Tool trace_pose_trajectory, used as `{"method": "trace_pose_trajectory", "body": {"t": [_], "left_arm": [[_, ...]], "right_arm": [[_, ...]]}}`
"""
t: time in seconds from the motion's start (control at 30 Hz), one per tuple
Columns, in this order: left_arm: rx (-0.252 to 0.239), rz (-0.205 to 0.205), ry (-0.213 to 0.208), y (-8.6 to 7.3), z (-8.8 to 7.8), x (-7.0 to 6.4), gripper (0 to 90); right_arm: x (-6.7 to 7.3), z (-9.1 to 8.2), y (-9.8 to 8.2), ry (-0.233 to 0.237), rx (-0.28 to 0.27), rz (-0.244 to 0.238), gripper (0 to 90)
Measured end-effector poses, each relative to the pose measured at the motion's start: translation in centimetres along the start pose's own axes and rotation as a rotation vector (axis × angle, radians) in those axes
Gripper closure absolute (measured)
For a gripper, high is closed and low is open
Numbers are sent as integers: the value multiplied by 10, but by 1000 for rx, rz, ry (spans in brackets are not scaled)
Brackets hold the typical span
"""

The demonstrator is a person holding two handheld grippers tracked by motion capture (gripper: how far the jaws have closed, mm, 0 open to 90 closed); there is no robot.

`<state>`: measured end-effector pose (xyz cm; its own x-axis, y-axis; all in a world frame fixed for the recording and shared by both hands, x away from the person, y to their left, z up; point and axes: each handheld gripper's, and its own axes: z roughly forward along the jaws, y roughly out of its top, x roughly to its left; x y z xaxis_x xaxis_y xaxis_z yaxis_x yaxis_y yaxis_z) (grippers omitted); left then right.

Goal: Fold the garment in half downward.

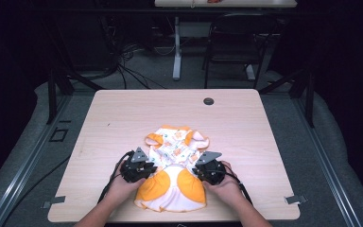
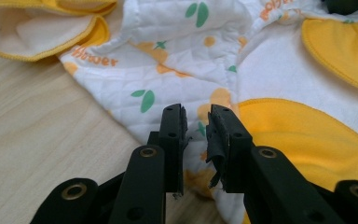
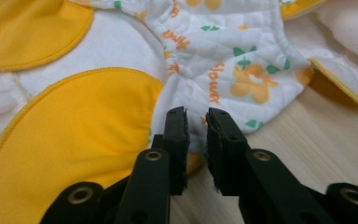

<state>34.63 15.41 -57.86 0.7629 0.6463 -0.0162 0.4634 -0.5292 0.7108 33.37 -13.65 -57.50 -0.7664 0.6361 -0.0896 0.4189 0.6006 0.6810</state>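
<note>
Baby garment (image 1: 175,175), quilted white with orange panels: lies flat on table (image 1: 123,118), between both grippers. Left gripper (image 2: 196,135): jaws narrowed on a fold at the garment's side edge. Right gripper (image 3: 197,135): jaws likewise pinching the opposite edge

The right gripper (image 3: 196,122) has its jaws nearly closed on the quilted edge of the baby dress (image 3: 214,56).

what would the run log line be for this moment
scene: baby garment flat on table | left gripper: shut on garment's side edge | right gripper: shut on opposite side edge | stage: both sides pinched
</note>
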Motion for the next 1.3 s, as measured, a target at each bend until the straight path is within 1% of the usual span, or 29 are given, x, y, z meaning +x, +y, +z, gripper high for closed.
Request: {"method": "trace_pose_trajectory", "body": {"t": [0.07,0.13,0.2,0.23,0.27,0.37,0.43,0.53,0.6,0.67,0.7,0.77,0.8,0.83,0.87,0.9,0.93,0.97,1.0,1.03,1.07,1.1,1.17,1.2,1.3], "left_arm": [[3,4,4,0,0,-2,748],[4,-1,-4,-1,-1,-4,747],[1,-1,-12,-3,-3,-6,747],[6,1,-21,-4,-4,-7,746],[9,4,-27,-5,-5,-9,747],[17,19,-37,-6,-8,-12,745],[19,13,-50,-7,-9,-14,746],[21,9,-58,-8,-10,-15,746],[21,1,-62,-8,-10,-14,742],[15,-12,-62,-7,-11,-13,715],[8,-14,-58,-7,-11,-13,701],[-7,-34,-66,-3,-13,-8,688],[-15,-36,-63,0,-14,-6,682],[-14,-40,-62,5,-15,-1,675],[-14,-40,-62,5,-15,-1,674],[-14,-35,-56,8,-16,3,674],[-17,-41,-53,12,-17,6,674],[-17,-38,-50,18,-18,12,674],[-14,-30,-50,22,-18,14,675],[-7,-33,-53,26,-17,17,675],[-7,-26,-47,31,-16,20,675],[-4,-24,-50,35,-16,21,675],[-7,-21,-52,44,-16,27,675],[-9,-27,-53,48,-15,29,675],[-9,-18,-51,59,-14,36,661]], "right_arm": [[2,-1,0,1,5,-12,783],[3,-1,-1,4,3,-12,784],[3,-3,-1,7,12,-21,784],[3,-3,-2,14,7,-19,784],[4,-4,-3,16,15,-22,784],[5,-7,-5,32,16,-22,784],[7,-10,-6,34,28,-31,784],[10,-12,-7,39,36,-42,783],[11,-13,-7,34,39,-52,775],[11,-14,-6,32,45,-49,745],[11,-14,-6,41,34,-38,742],[10,-16,-3,46,29,-40,742],[9,-18,1,54,25,-44,744],[8,-20,4,51,6,-44,753],[8,-20,4,51,6,-44,753],[5,-23,9,55,5,-53,760],[3,-24,12,55,5,-48,764],[-3,-25,17,57,6,-35,771],[-6,-25,19,57,5,-33,772],[-9,-25,21,52,4,-26,774],[-14,-24,23,52,-1,-15,776],[-20,-23,26,59,-4,6,779],[-28,-23,32,47,-3,18,783],[-33,-23,35,48,-1,25,783],[-45,-22,44,50,0,43,783]]}}
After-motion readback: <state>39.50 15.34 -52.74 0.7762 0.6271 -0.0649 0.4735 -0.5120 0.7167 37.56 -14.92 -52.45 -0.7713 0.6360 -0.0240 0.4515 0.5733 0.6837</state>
